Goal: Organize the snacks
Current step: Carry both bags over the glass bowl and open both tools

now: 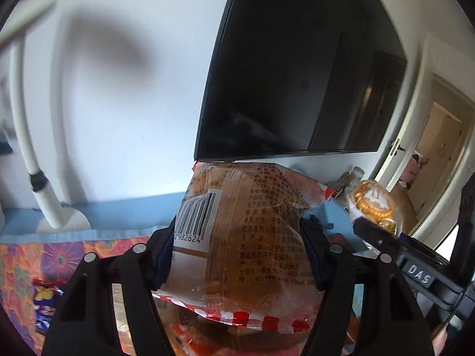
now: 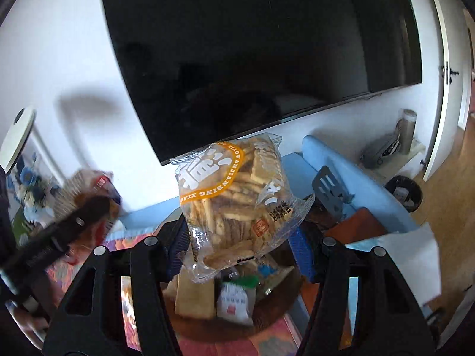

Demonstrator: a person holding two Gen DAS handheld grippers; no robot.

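Left gripper (image 1: 237, 255) first: its fingers (image 1: 161, 255) are clamped on a brown snack packet (image 1: 246, 237) with a barcode label and a red-and-white striped seam, held up in the air in front of the television (image 1: 299, 68). Right gripper (image 2: 240, 237) the same story: fingers (image 2: 178, 237) pinched on a clear bag of biscuit sticks (image 2: 234, 195) with an orange band of lettering, also lifted, its top edge reaching the television's lower rim in the right wrist view.

Below that bag, nearer than the television, sits a round brown tray (image 2: 190, 326). In it lie a pale flat packet (image 2: 194, 296), a small white packet (image 2: 234, 302) with a green top, and a few more wrappers too blurred to tell. The tray rests on a flowered cloth (image 1: 26, 270) in orange and purple.

Further back, under the television, runs a light blue padded edge (image 2: 353, 175). Left of the television stands a white lamp base (image 1: 63, 222). To its right, a dark bin (image 2: 405, 192) on the wooden floor and an open white door (image 2: 445, 74).
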